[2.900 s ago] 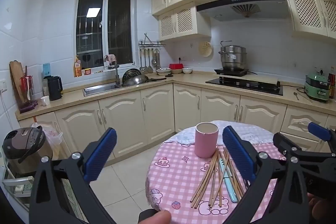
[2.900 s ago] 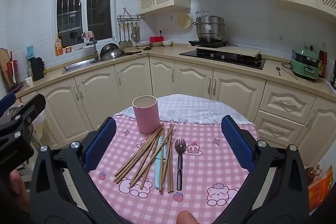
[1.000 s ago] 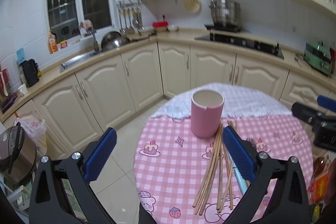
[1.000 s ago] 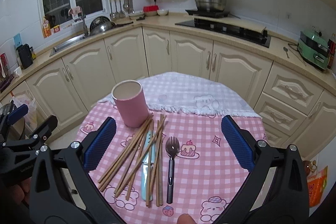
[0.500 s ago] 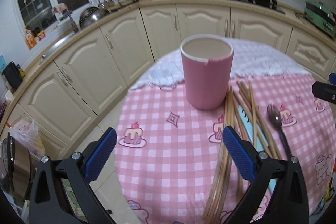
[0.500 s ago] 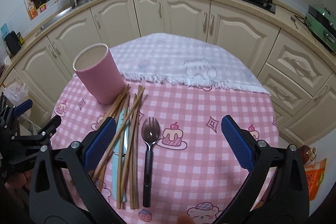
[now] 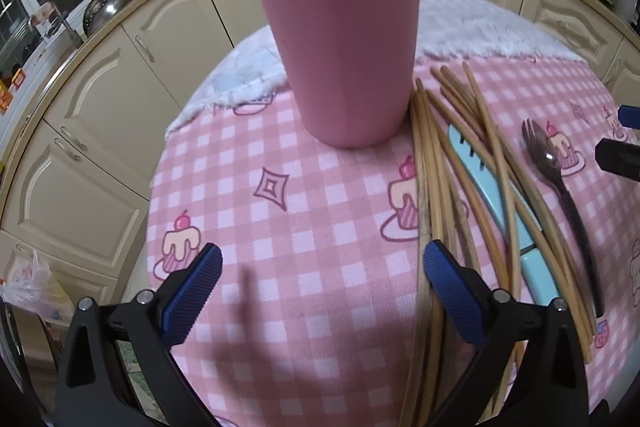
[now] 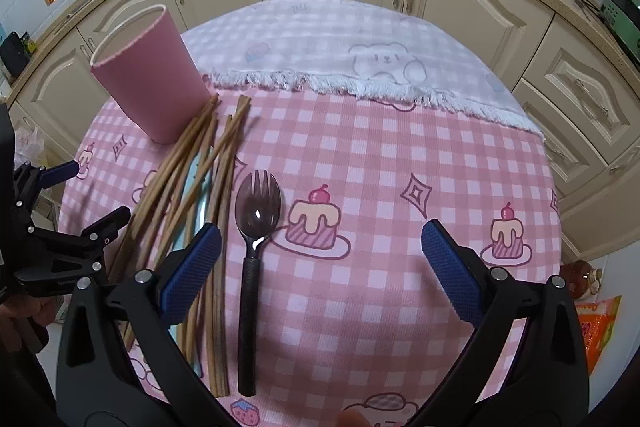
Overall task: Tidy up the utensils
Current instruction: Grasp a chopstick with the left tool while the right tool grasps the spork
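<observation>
Pink checked tablecloth (image 8: 380, 155) fills both views; left gripper (image 7: 320, 279) gapes empty, low, pink cup (image 7: 344, 67) at twelve o'clock; right gripper (image 8: 320, 247) likewise spread, spork (image 8: 252, 243) and chopsticks (image 8: 200, 163) at ten

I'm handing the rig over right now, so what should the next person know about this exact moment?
Left gripper: open, empty, low over the tablecloth, facing the pink cup.
Right gripper: open, empty, above the spork.
The cup stands upright; no utensil sticks out of it.
The chopsticks lie in a loose pile beside the cup, over a light blue utensil. The spork lies to their right, apart from the cup.
Done: nothing sorted yet.
Left: presumably every utensil goes into the cup; the spork looks nearest for the right gripper.
</observation>
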A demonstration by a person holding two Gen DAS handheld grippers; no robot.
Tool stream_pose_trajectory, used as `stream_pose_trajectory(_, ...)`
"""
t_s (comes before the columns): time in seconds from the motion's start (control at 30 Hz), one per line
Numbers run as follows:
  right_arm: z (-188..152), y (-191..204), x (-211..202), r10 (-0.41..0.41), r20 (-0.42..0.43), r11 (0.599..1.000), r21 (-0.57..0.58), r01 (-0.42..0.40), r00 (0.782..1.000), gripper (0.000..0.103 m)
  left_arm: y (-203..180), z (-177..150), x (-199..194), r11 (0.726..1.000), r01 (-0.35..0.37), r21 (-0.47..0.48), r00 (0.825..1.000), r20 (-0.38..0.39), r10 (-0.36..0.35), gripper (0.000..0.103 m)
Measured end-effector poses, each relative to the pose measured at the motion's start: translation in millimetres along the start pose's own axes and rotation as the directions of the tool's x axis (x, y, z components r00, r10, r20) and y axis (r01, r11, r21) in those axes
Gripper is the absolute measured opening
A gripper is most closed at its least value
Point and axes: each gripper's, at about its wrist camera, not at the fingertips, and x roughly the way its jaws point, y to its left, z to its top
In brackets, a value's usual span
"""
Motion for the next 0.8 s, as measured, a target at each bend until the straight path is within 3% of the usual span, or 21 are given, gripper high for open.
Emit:
stream_pose_trajectory(0.37, -4.1, 1.9, 17.6, -0.005, -0.065, 1.000, -0.029, 0.004, 0.998, 0.098, -10.7, 7.1, 11.2, 0.997, 0.005, 0.075, 1.000, -0.030, -0.002, 0.098)
stream_pose_trajectory(0.47, -5.2, 6.3, 24.9, 0.024, -0.097, 0.999, -0.036, -0.028, 0.995, 0.095, -10.4, 15.1, 12.2, 0.995, 0.022, 0.094, 0.999, -0.030, -0.019, 0.088)
stream_pose_trajectory(0.57, -5.9, 8.5, 33.0, 0.028, -0.132, 0.999, -0.027, -0.032, 0.991, 0.078, -11.8, 20.8, 12.5, 0.992, 0.059, 0.108, 0.998, -0.036, -0.056, 0.075)
stream_pose_trajectory(0.73, -4.7, 23.9, 35.5, 0.052, -0.150, 0.997, -0.051, -0.060, 0.987, 0.073, -15.5, 26.2, 13.6, 0.987, 0.102, 0.123, 0.994, -0.051, -0.096, 0.059)
stream_pose_trajectory(0.8, -2.3, 31.3, 39.3, 0.038, -0.157, 0.996, -0.071, -0.050, 0.987, 0.065, -20.1, 29.0, 14.1, 0.983, 0.131, 0.128, 0.990, -0.062, -0.123, 0.051)
